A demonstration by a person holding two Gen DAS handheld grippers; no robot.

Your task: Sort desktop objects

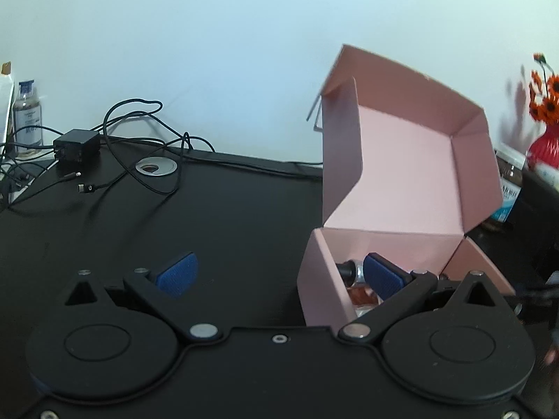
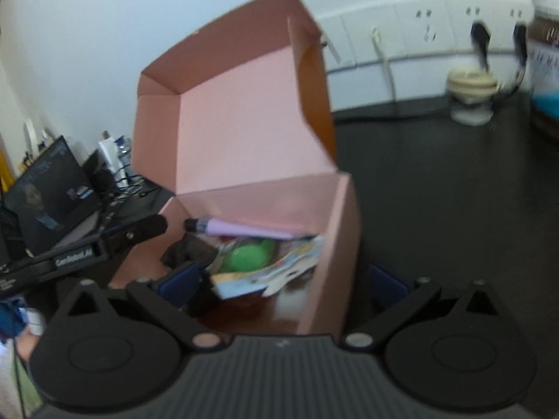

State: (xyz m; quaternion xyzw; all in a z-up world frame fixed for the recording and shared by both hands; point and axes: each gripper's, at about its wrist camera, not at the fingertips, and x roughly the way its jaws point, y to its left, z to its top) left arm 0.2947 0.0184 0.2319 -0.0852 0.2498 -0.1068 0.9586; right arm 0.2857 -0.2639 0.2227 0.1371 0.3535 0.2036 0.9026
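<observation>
A pink cardboard box (image 1: 401,174) stands on the black desk (image 1: 227,216) with its lid tilted up at the back. My left gripper (image 1: 279,274) is open and straddles the box's left wall, with one blue pad (image 1: 178,274) outside and the other inside beside a silver and black item (image 1: 353,272). My right gripper (image 2: 283,283) is open across the box's (image 2: 244,132) right wall. Inside lie a purple pen (image 2: 241,229), a green round thing (image 2: 248,256), a colourful card packet (image 2: 279,272) and a dark item (image 2: 185,249). The other gripper's black finger (image 2: 146,228) reaches over the left wall.
A black charger (image 1: 77,150) with tangled cables, a metal cable grommet (image 1: 156,167) and a bottle (image 1: 28,118) sit at the back left. A red vase of orange flowers (image 1: 545,139) stands far right. Wall sockets (image 2: 454,24), a cream round object (image 2: 471,94) and a dark screen (image 2: 49,188) surround the box.
</observation>
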